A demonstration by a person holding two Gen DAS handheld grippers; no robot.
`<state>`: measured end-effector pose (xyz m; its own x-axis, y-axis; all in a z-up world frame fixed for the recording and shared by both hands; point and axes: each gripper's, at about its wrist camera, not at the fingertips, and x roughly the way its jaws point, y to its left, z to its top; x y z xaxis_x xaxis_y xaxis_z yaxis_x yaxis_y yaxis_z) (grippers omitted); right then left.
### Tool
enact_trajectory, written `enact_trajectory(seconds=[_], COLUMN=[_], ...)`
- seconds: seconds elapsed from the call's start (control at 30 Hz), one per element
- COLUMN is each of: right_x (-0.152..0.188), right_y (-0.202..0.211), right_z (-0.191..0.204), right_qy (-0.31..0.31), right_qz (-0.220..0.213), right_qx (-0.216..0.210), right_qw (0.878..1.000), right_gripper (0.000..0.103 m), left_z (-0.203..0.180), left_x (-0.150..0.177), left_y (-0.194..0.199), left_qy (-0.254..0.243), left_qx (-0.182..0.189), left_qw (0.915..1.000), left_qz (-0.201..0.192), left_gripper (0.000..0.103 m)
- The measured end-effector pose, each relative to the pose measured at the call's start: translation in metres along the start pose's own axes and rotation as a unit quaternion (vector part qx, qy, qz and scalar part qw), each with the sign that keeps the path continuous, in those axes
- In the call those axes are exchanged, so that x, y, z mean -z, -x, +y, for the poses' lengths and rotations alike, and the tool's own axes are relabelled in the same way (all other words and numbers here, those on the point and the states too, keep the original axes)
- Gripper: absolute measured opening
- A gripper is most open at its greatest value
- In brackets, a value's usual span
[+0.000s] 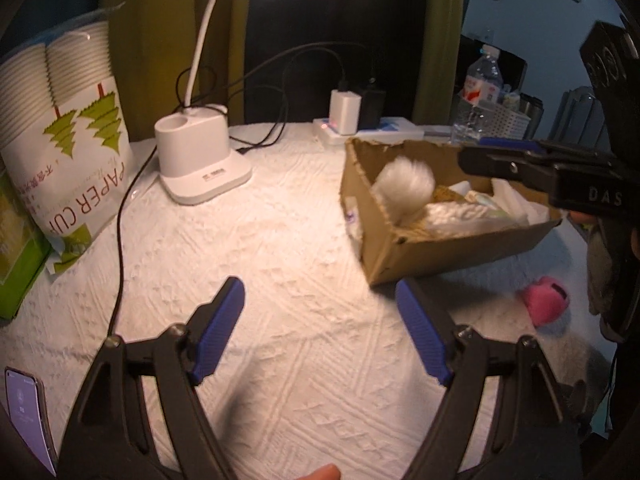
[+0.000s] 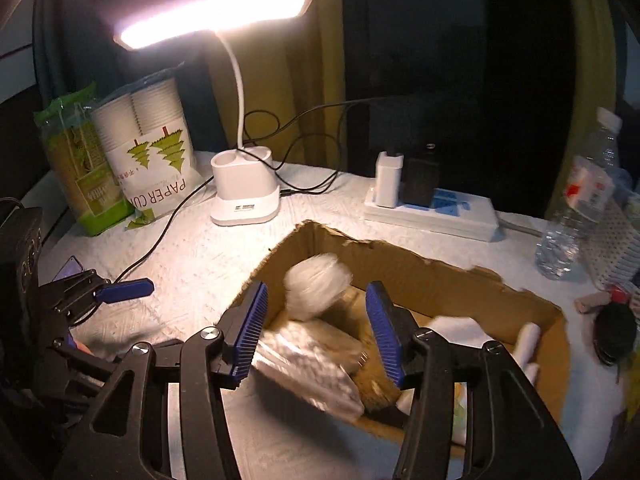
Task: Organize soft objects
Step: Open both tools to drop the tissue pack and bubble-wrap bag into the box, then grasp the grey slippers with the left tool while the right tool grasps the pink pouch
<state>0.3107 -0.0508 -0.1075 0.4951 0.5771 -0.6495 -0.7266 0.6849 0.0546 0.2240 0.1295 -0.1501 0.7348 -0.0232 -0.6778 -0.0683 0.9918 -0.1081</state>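
Both grippers are spread wide with nothing in them. The left gripper (image 1: pixel 320 332) hangs over the bare white tablecloth (image 1: pixel 248 264), well short of the cardboard box (image 1: pixel 440 248). The right gripper (image 2: pixel 318 332) sits right above the box's open top. The fluffy white pom-pom (image 2: pixel 318 290) is inside, by the box's far-left corner, blurry in the right wrist view, on top of other pale soft stuff. A pink soft thing (image 1: pixel 546 300) lies on the cloth just outside the box, near its front side
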Motion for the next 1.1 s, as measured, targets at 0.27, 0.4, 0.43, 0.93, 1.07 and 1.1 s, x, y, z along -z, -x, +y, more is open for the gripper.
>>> enact_trajectory(seconds=[0.27, 0.4, 0.43, 0.93, 1.07, 1.1], right_x=[0.028, 0.054, 0.06, 0.145, 0.16, 0.163], right_y=[0.054, 0.078, 0.082, 0.132, 0.137, 0.138], right_z=[-0.007, -0.01, -0.011, -0.026, -0.03, -0.031], right_qy=[-0.014, -0.029, -0.032, -0.087, -0.094, -0.096], right_qz=[-0.016, -0.019, -0.018, -0.012, -0.009, -0.009], right_qx=[0.031, 0.042, 0.043, 0.062, 0.062, 0.063], right_qw=[0.999, 0.999, 0.998, 0.994, 0.994, 0.993], right_gripper=[0.054, 0.054, 0.054, 0.054, 0.054, 0.054], left_z=[-0.034, -0.057, -0.063, -0.143, -0.16, -0.165], left_x=[0.006, 0.015, 0.017, 0.062, 0.076, 0.079], left_y=[0.022, 0.032, 0.033, 0.047, 0.045, 0.043], left_qy=[-0.02, -0.034, -0.037, -0.083, -0.096, -0.1], left_qx=[0.026, 0.042, 0.046, 0.123, 0.135, 0.139], left_qw=[0.9994, 0.9985, 0.9982, 0.9884, 0.9849, 0.9836], left_qz=[-0.013, -0.012, -0.01, 0.033, 0.049, 0.055], left_gripper=[0.08, 0.08, 0.08, 0.091, 0.091, 0.091])
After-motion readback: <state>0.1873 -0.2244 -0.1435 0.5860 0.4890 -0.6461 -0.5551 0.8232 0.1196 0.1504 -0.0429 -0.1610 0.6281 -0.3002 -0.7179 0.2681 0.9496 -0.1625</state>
